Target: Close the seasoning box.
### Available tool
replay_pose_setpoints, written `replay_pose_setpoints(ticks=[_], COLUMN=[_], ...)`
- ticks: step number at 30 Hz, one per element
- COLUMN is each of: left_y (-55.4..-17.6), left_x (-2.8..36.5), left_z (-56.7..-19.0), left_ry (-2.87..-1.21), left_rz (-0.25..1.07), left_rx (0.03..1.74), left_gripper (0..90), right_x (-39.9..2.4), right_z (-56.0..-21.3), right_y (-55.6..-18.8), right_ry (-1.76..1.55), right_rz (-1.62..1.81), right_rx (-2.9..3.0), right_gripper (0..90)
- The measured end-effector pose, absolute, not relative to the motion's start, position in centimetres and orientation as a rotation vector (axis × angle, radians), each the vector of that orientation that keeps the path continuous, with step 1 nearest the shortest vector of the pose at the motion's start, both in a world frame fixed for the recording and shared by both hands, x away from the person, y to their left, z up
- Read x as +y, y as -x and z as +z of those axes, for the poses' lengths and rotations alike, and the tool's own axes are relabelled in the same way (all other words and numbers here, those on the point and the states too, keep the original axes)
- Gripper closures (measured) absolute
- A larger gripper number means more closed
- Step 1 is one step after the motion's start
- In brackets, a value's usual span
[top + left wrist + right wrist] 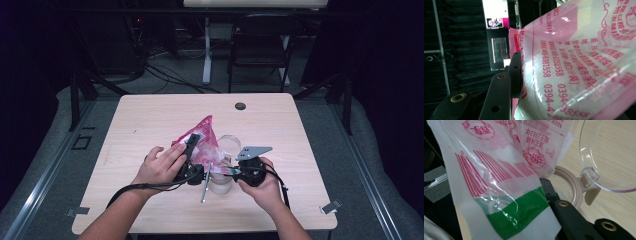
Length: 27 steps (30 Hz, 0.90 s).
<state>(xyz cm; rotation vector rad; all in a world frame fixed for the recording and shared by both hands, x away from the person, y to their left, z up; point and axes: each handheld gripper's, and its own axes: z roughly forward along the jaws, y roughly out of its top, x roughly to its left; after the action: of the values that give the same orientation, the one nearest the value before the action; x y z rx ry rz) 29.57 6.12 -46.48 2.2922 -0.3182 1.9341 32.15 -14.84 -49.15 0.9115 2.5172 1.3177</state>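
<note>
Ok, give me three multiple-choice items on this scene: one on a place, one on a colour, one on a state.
1. Where does the clear round plastic lid lie?
A. on the light wooden table
B. on the floor
C. on the folding chair

2. What colour is the print on the crinkly plastic bag of white grains?
A. blue
B. pink
C. black

3. How does the left hand-held gripper stand to the bag?
A. closed on the bag
B. apart from the bag, open
C. resting on the lid

Answers: 1 A, the right gripper view shows the lid flat on the wood, hinged to a beige ring. 2 B, the lettering and border read pink in all views. 3 A, the left gripper view shows a jaw pressed against the bag's edge.
</note>
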Motion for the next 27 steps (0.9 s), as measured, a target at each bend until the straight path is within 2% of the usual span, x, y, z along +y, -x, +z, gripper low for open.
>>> replay_pose_setpoints(ticks=[27], left_y=[-29.93], left_x=[6.50], left_z=[-46.93], left_ry=[-2.337], left_rz=[1.904], left_rx=[-0.323], left_gripper=[64.5], right_x=[-14.74], right_z=[-49.18], right_y=[-32.11], right_ry=[-0.908], right_rz=[1.297], right_rx=[2.516], right_gripper=[90.0])
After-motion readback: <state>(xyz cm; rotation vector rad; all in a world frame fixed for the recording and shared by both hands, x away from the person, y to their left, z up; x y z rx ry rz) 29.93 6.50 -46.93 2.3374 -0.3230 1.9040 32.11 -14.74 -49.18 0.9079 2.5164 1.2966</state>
